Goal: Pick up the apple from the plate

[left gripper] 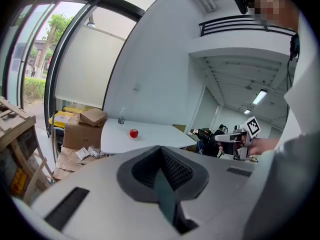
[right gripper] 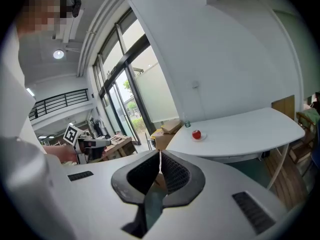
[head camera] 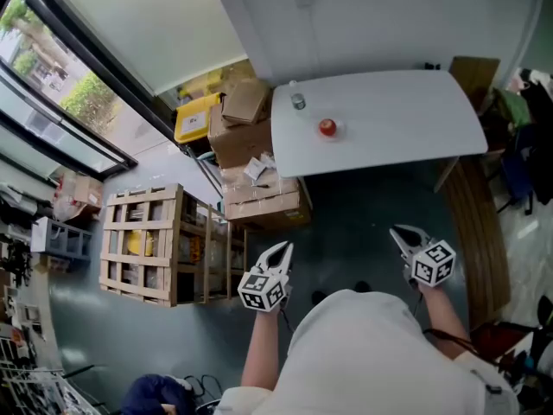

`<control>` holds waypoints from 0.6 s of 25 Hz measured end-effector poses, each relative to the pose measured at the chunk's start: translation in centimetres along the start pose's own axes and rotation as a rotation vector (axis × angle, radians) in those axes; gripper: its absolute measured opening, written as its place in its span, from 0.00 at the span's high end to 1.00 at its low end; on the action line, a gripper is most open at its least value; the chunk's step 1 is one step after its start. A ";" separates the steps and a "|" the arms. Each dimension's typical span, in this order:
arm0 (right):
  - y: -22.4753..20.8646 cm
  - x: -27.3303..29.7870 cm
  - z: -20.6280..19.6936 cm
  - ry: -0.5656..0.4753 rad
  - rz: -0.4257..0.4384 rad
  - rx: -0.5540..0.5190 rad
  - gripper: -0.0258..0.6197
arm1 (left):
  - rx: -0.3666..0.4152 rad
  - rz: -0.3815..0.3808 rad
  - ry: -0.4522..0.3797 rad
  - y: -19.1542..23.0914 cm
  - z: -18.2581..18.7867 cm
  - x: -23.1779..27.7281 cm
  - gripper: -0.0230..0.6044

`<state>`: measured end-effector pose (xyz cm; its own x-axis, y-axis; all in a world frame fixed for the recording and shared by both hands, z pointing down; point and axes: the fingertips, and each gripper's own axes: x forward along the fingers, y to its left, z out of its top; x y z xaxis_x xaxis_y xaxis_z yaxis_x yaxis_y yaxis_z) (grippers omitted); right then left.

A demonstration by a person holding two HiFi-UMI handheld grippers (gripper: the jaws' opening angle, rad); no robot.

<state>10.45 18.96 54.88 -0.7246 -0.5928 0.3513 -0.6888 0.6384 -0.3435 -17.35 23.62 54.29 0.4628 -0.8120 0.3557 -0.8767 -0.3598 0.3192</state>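
Observation:
A red apple [head camera: 327, 127] sits on a small white plate [head camera: 337, 129] on the white table [head camera: 397, 115], far ahead of both grippers. It also shows small in the left gripper view as the apple [left gripper: 133, 133] and in the right gripper view as the apple [right gripper: 196, 134]. My left gripper [head camera: 281, 251] is held low over the floor, its jaws shut with nothing between them [left gripper: 161, 150]. Level with it to the right, my right gripper [head camera: 400, 233] is also shut and empty [right gripper: 160, 154]. Both point toward the table and stand well short of it.
A small bottle [head camera: 298, 100] stands on the table's far left corner. Cardboard boxes [head camera: 246, 132] and a yellow bin [head camera: 196, 118] are stacked left of the table. A wooden crate [head camera: 143, 240] stands at my left. A wooden panel [head camera: 479, 232] lies at the right.

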 end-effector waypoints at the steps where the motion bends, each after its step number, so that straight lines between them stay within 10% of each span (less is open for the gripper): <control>1: -0.1 0.0 0.0 0.002 0.003 0.003 0.90 | -0.001 0.003 -0.001 -0.1 0.0 0.0 0.96; 15: -3.6 -1.5 0.0 0.037 0.038 0.000 0.90 | -0.019 0.040 -0.043 -2.5 0.3 1.2 0.96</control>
<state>14.03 17.53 55.60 -0.7490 -0.5494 0.3704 -0.6608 0.6603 -0.3568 -14.68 23.38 53.68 0.4207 -0.8448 0.3307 -0.8916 -0.3178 0.3225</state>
